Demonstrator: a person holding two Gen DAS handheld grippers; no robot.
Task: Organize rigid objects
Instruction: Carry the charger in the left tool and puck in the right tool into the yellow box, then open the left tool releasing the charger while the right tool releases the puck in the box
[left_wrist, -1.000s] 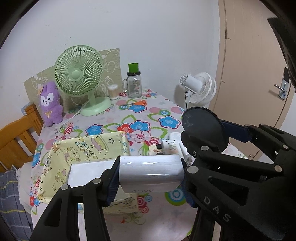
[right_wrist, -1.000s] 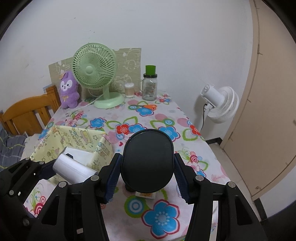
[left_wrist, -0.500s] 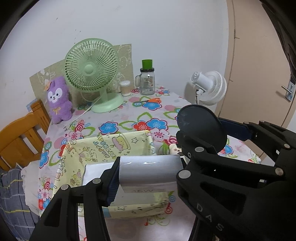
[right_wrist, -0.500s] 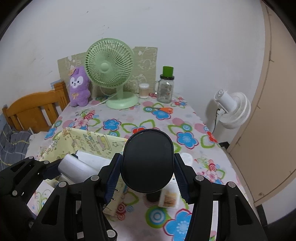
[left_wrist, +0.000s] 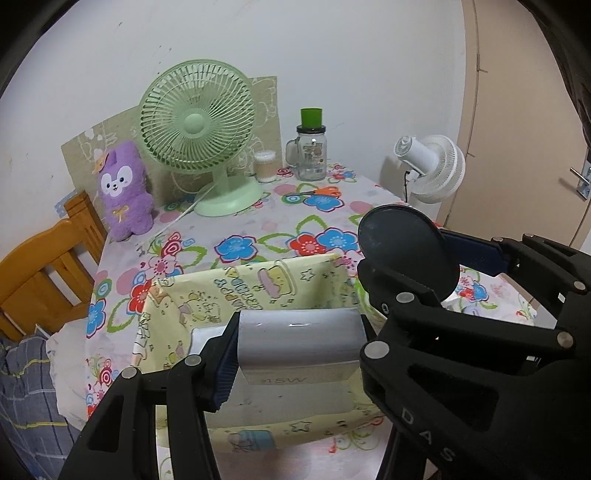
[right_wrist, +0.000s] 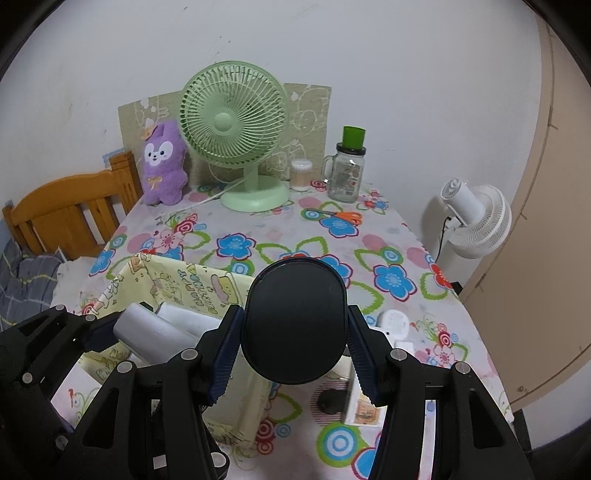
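Note:
My left gripper (left_wrist: 299, 343) is shut on a white rounded charger block (left_wrist: 299, 336) and holds it above the yellow printed fabric bin (left_wrist: 251, 291). A white box (left_wrist: 207, 336) lies inside the bin beneath it. My right gripper (right_wrist: 293, 332) is shut on a black oval device (right_wrist: 295, 321) and holds it over the bin's right edge (right_wrist: 207, 288). In the right wrist view the left gripper's charger block (right_wrist: 147, 332) shows at the left. The black device also shows in the left wrist view (left_wrist: 406, 254).
On the flowered tablecloth (right_wrist: 332, 243) stand a green fan (right_wrist: 236, 136), a purple plush (right_wrist: 162, 166), a glass jar with a green lid (right_wrist: 347, 170) and orange scissors (right_wrist: 340, 216). Small white items (right_wrist: 395, 325) and a black piece (right_wrist: 330, 400) lie right of the bin. A wooden chair (right_wrist: 62, 210) stands left.
Both grippers have moved left and back from the table, still holding their objects. The left gripper's charger block is now over the middle of the bin.

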